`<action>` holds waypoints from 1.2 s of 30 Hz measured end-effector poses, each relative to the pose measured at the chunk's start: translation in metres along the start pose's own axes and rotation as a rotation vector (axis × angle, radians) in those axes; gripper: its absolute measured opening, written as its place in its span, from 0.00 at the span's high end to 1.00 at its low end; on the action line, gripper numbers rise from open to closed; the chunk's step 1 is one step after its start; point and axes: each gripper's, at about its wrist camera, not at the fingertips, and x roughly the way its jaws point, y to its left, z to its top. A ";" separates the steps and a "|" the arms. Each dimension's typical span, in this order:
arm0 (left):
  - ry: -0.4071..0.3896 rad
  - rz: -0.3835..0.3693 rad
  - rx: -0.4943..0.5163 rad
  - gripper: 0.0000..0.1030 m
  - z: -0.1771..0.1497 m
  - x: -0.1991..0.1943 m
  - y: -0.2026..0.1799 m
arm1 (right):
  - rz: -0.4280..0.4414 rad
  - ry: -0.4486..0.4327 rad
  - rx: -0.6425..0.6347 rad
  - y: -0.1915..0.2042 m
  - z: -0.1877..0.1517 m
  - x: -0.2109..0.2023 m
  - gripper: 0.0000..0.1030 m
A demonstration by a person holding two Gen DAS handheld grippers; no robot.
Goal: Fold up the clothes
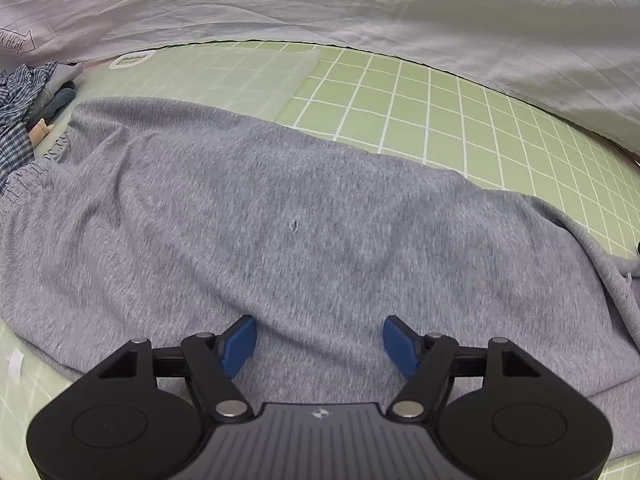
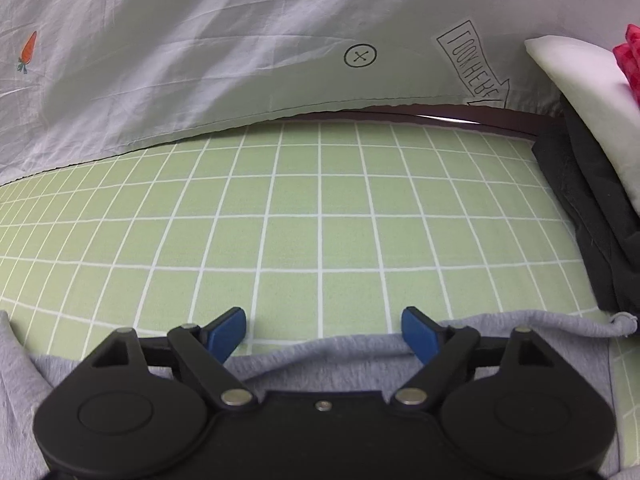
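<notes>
A grey knit garment (image 1: 280, 220) with an elastic waistband at the left lies spread flat across the green checked mat (image 1: 440, 100). My left gripper (image 1: 319, 342) hovers open over its near part, blue pads apart, nothing between them. In the right wrist view the same grey garment (image 2: 328, 354) shows only as an edge along the bottom, with a rolled corner at the right. My right gripper (image 2: 323, 330) stands open just above that edge, holding nothing, with bare green mat (image 2: 320, 220) ahead of it.
A pile of blue plaid and grey clothes (image 1: 24, 100) sits at the far left. A translucent sheet (image 1: 240, 76) lies on the mat behind the garment. A white cloth backdrop (image 2: 200, 40) hangs behind. Dark folded fabric (image 2: 592, 208) and a white pillow (image 2: 580, 88) sit at the right.
</notes>
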 end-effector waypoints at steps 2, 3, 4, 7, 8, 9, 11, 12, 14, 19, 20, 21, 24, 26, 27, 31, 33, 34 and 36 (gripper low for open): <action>0.002 0.003 -0.016 0.31 0.003 0.000 0.003 | -0.008 -0.012 0.009 0.002 -0.006 -0.012 0.17; 0.003 0.005 -0.024 0.31 0.004 0.000 0.004 | -0.010 -0.008 0.014 0.004 -0.011 -0.018 0.17; 0.004 0.007 -0.031 0.31 0.006 0.001 0.006 | -0.012 -0.004 0.019 0.006 -0.017 -0.024 0.16; 0.006 0.013 -0.048 0.31 0.009 0.000 0.010 | -0.003 0.017 0.023 0.016 -0.033 -0.040 0.15; 0.006 0.010 -0.049 0.31 0.010 -0.002 0.012 | 0.013 0.033 0.014 0.021 -0.040 -0.042 0.15; 0.007 0.006 -0.049 0.31 0.010 -0.003 0.014 | 0.028 0.048 -0.004 0.027 -0.044 -0.043 0.15; 0.005 -0.004 -0.040 0.31 0.010 -0.009 0.018 | 0.049 0.058 -0.044 0.042 -0.049 -0.044 0.13; 0.002 -0.007 -0.034 0.31 0.010 -0.012 0.022 | 0.060 0.056 -0.057 0.049 -0.047 -0.040 0.13; -0.004 -0.010 -0.022 0.31 0.012 -0.018 0.029 | 0.080 0.049 -0.080 0.062 -0.038 -0.032 0.11; -0.015 -0.015 0.022 0.30 0.015 -0.028 0.047 | 0.132 0.032 -0.136 0.096 -0.017 -0.010 0.04; -0.017 -0.014 0.035 0.30 0.016 -0.029 0.051 | 0.130 0.027 -0.127 0.101 -0.011 -0.005 0.04; -0.016 -0.016 0.046 0.30 0.017 -0.029 0.056 | 0.115 0.020 -0.115 0.106 -0.005 0.002 0.04; -0.012 -0.024 0.070 0.30 0.020 -0.028 0.071 | 0.069 0.011 -0.081 0.113 0.007 0.014 0.05; -0.011 -0.026 0.058 0.30 0.025 -0.024 0.083 | 0.037 0.005 -0.048 0.115 0.009 0.006 0.07; -0.011 -0.027 0.051 0.30 0.028 -0.022 0.089 | 0.029 -0.010 -0.028 0.115 0.008 -0.002 0.07; 0.002 -0.042 0.009 0.28 0.042 -0.008 0.109 | -0.001 0.000 0.032 0.118 -0.014 -0.027 0.07; 0.012 -0.058 -0.005 0.28 0.051 0.002 0.112 | 0.000 0.005 0.065 0.122 -0.025 -0.036 0.07; 0.017 -0.067 -0.010 0.28 0.056 0.007 0.114 | 0.005 0.004 0.083 0.125 -0.029 -0.041 0.08; 0.009 -0.082 -0.028 0.28 0.065 0.011 0.111 | 0.009 -0.012 0.120 0.133 -0.033 -0.053 0.10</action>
